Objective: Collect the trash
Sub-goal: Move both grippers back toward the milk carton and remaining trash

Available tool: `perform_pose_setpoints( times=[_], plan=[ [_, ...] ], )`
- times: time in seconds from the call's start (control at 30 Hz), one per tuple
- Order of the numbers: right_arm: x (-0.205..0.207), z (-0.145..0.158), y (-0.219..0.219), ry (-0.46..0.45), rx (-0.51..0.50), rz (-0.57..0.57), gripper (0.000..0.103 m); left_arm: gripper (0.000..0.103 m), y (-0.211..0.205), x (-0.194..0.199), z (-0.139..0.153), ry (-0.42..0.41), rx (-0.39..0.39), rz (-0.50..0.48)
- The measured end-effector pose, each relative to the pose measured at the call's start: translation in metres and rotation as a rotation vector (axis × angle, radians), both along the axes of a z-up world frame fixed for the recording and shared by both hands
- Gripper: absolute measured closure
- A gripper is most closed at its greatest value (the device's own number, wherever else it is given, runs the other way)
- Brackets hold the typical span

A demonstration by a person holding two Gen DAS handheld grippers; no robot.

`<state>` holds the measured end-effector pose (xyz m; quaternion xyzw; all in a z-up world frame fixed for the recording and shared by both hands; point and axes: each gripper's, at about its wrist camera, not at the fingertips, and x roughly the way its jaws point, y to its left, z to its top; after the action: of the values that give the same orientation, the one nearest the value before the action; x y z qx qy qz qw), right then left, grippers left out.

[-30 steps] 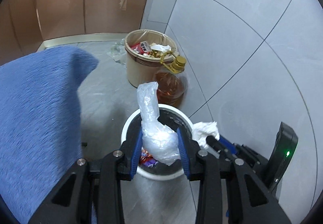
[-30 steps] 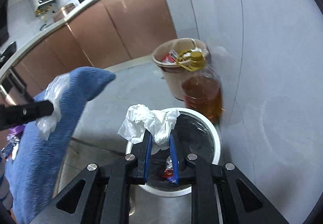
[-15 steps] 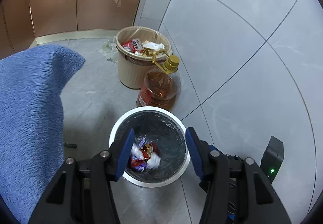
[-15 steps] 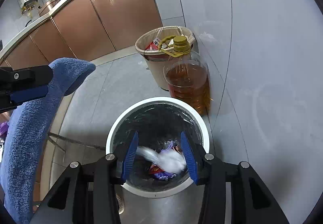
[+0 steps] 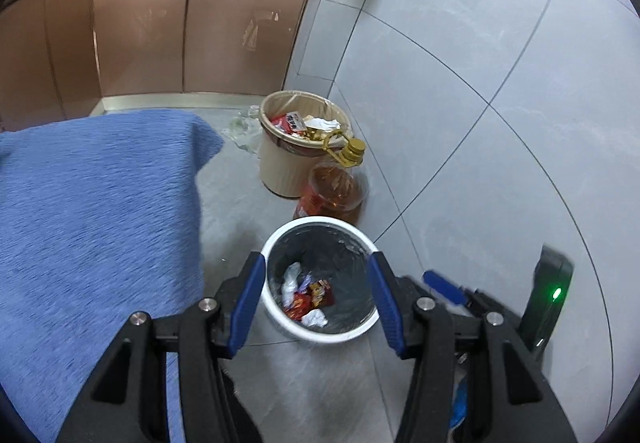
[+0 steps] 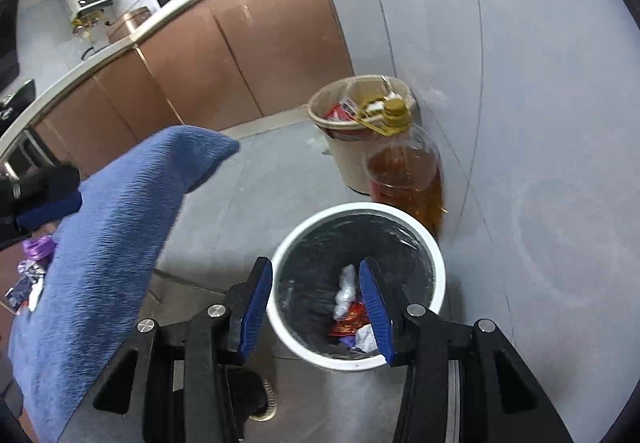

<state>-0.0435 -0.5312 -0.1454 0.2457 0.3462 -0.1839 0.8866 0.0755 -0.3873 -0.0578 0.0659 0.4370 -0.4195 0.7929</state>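
Note:
A white trash bin [image 5: 276, 323] with a black liner stands on the floor by the wall; it also shows in the right wrist view [image 6: 438, 263]. Inside lie a clear plastic bag [image 5: 289, 283], a crumpled white tissue [image 5: 314, 318] and red snack wrappers [image 5: 308, 297]. My left gripper [image 5: 317, 301] is open and empty above the bin. My right gripper [image 6: 316, 309] is open and empty above the bin; the bag [image 6: 345, 291] and wrappers [image 6: 350, 321] show between its fingers.
A beige bin [image 5: 276, 171] full of trash and an oil bottle [image 5: 334, 191] stand behind the white bin against the tiled wall. A blue cloth-covered surface [image 5: 92, 211] is at the left, with purple wrappers [image 6: 30, 271] on it. Brown cabinets [image 5: 160, 35] line the back.
Both grippers opened and dropped the plastic bag and the tissue into the white bin. Both have since risen and pulled back from it.

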Motion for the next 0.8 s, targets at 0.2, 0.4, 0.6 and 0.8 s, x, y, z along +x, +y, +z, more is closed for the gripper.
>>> perform_pose_setpoints(
  times=[0.2,0.4,0.6,0.8],
  plan=[
    [-0.013,0.033,0.022,-0.055,-0.039,0.032,0.06,0.052,0.054,-0.021,0.016,-0.059,0.002,0.03],
    [-0.019,0.058,0.045,-0.094,-0.069,0.071,0.058,0.052,0.107,-0.028,0.025,-0.083,-0.009,0.079],
    [-0.012,0.08,0.076,-0.115,-0.095,0.131,0.058,0.052,0.163,-0.028,0.03,-0.099,-0.035,0.147],
    [0.002,0.098,0.115,-0.11,-0.138,0.214,0.058,0.052,0.219,-0.026,0.027,-0.091,-0.076,0.201]
  ],
)
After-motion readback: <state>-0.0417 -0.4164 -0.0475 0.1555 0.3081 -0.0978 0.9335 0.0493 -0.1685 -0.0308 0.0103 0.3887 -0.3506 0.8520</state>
